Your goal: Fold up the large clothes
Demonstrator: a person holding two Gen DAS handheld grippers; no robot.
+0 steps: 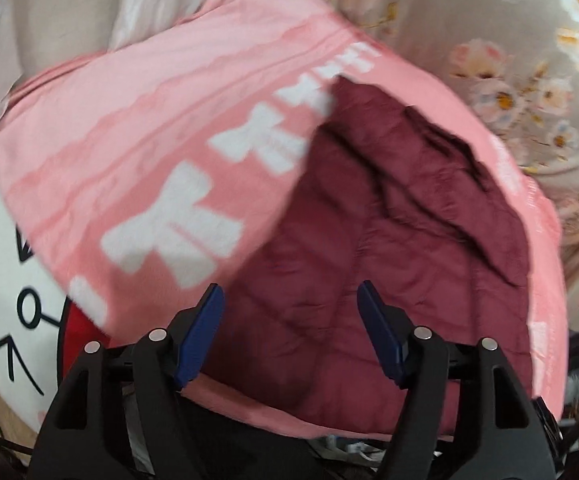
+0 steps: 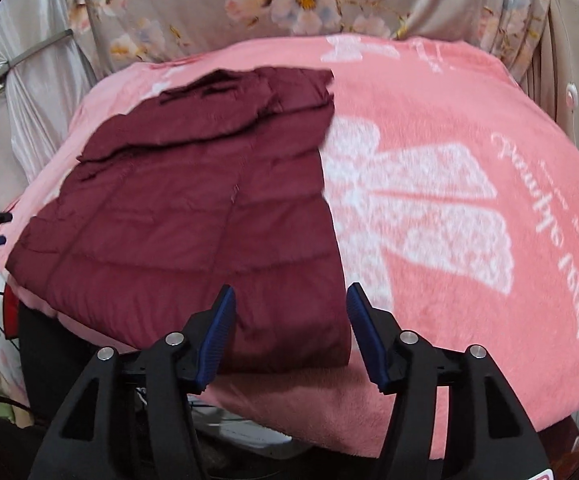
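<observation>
We see one maroon quilted jacket (image 2: 193,216), folded flat on one pink blanket (image 2: 449,128) patterned with white bows; our left gripper (image 1: 291,332) and right gripper (image 2: 289,334) both hover at the jacket's near edge, jaws wide, holding nothing; for the next fold, we judge it best to pinch both near corners evenly and lift together; two grippers, one garment.
</observation>
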